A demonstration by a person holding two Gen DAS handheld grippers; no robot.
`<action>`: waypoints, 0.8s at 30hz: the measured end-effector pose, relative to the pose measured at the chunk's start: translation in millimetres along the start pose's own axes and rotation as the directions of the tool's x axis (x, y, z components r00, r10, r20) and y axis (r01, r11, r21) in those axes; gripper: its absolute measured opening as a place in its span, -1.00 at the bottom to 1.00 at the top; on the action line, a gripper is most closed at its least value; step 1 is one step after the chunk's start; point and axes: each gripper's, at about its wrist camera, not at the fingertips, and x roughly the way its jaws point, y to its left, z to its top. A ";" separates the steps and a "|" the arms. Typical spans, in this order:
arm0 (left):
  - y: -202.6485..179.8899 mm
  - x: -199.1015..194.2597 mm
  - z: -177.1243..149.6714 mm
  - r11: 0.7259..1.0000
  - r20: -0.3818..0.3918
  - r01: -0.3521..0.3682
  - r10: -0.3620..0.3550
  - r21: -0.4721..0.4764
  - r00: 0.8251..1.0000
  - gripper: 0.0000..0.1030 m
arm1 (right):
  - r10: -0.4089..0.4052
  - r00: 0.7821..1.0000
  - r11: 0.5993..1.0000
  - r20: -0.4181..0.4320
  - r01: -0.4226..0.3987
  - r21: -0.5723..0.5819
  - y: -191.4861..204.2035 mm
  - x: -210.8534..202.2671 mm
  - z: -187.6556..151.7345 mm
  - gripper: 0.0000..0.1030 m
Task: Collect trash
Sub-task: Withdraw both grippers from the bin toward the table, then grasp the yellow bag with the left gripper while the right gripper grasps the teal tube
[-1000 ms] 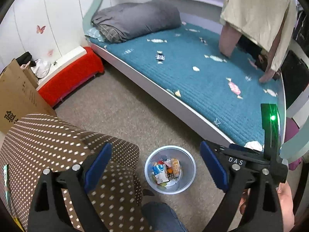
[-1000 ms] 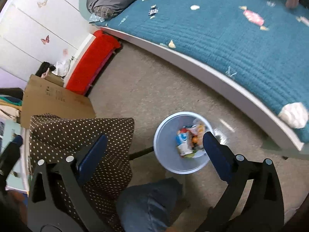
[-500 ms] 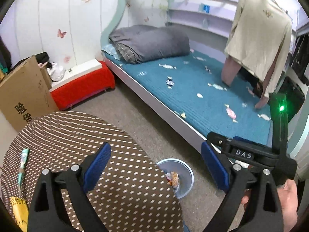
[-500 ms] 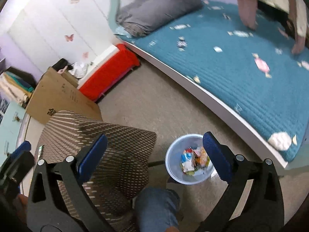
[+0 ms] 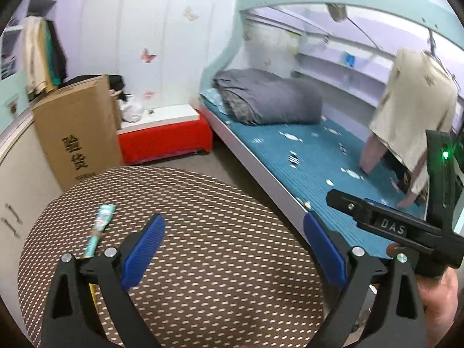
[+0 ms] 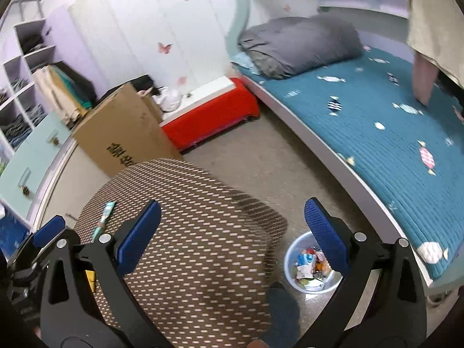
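1. I hold my left gripper spread wide and empty above the dotted table, ready for the teal wrapper.
2. My right gripper hangs released too.
3. The trash bin waits on the floor beside the table, already holding wrappers.

Both tongs gape empty, the left tongs and right tongs held level side by side.
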 end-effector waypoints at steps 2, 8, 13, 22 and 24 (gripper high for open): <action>16.8 -10.9 -1.5 0.999 0.018 -0.031 0.032 -0.021 0.999 0.83 | 0.022 1.000 0.999 -0.007 -0.022 -0.029 17.7 3.1 -1.8 0.88; 59.3 -36.6 -12.3 0.989 0.067 -0.141 0.144 -0.055 0.987 0.84 | 0.057 0.997 0.989 -0.046 -0.063 -0.133 72.3 16.9 -11.9 0.88; 102.1 -58.8 -28.7 0.968 0.081 -0.224 0.234 -0.118 0.969 0.84 | 0.090 0.993 0.978 -0.074 -0.102 -0.180 107.1 27.1 -19.3 0.88; 173.2 -60.8 -75.2 0.915 -0.022 -0.331 0.335 -0.229 0.942 0.84 | 0.130 0.977 0.945 -0.169 -0.173 -0.277 169.7 65.5 -34.2 0.88; 183.0 -52.7 -84.8 0.909 -0.055 -0.343 0.340 -0.239 0.939 0.84 | 0.134 0.972 0.938 -0.195 -0.188 -0.293 181.0 78.2 -38.1 0.88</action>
